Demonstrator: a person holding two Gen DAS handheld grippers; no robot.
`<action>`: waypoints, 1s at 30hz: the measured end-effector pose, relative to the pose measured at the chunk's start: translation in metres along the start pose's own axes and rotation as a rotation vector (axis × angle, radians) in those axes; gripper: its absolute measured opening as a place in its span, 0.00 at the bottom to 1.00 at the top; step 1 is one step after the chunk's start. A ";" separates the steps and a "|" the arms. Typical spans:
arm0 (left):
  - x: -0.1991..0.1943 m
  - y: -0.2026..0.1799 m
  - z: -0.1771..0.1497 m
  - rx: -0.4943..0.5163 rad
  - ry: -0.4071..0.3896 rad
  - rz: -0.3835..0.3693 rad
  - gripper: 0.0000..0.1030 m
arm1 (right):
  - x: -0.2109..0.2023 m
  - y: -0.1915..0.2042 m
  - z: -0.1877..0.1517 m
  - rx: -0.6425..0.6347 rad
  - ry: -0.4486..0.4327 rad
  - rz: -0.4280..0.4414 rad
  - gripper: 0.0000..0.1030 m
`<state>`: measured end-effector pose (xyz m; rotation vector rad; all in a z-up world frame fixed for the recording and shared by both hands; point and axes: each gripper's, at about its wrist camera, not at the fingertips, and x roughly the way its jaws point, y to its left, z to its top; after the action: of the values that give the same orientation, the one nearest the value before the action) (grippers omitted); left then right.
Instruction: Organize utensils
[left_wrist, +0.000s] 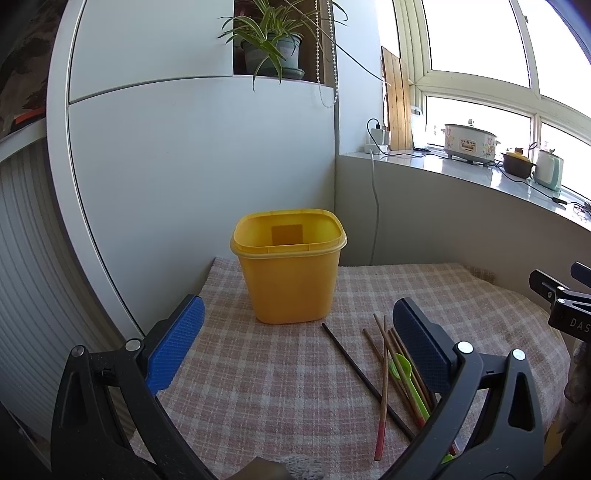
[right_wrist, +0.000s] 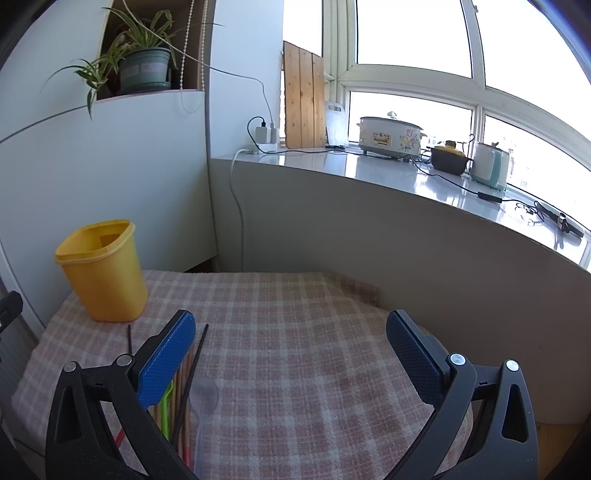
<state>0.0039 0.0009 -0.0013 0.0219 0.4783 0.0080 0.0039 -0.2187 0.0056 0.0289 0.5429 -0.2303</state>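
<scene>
Both the left gripper (left_wrist: 295, 350) and right gripper (right_wrist: 291, 354) hung spread wide, grasping nothing. The chopsticks (left_wrist: 384, 373) lay beside the left gripper's right finger, the yellow bin (left_wrist: 290, 269) standing beyond its fingertips.

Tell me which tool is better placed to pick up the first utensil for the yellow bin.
Probably the right tool: open, with the chopsticks and clear spoon beside its left finger. The left tool, also open, faces the yellow bin.

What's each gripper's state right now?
Left gripper: open, holding nothing.
Right gripper: open, holding nothing.
</scene>
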 end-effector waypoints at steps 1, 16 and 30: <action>0.001 -0.001 0.000 0.003 0.002 0.000 1.00 | 0.000 0.000 0.000 -0.001 0.001 0.001 0.99; 0.009 -0.003 -0.003 0.013 0.020 0.005 1.00 | 0.008 0.000 -0.002 -0.008 0.027 0.019 0.99; 0.062 -0.003 -0.040 0.191 0.264 -0.109 0.83 | 0.038 0.006 -0.016 -0.066 0.138 0.242 0.99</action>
<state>0.0401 -0.0003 -0.0654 0.1834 0.7429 -0.1435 0.0291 -0.2191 -0.0275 0.0465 0.6776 0.0255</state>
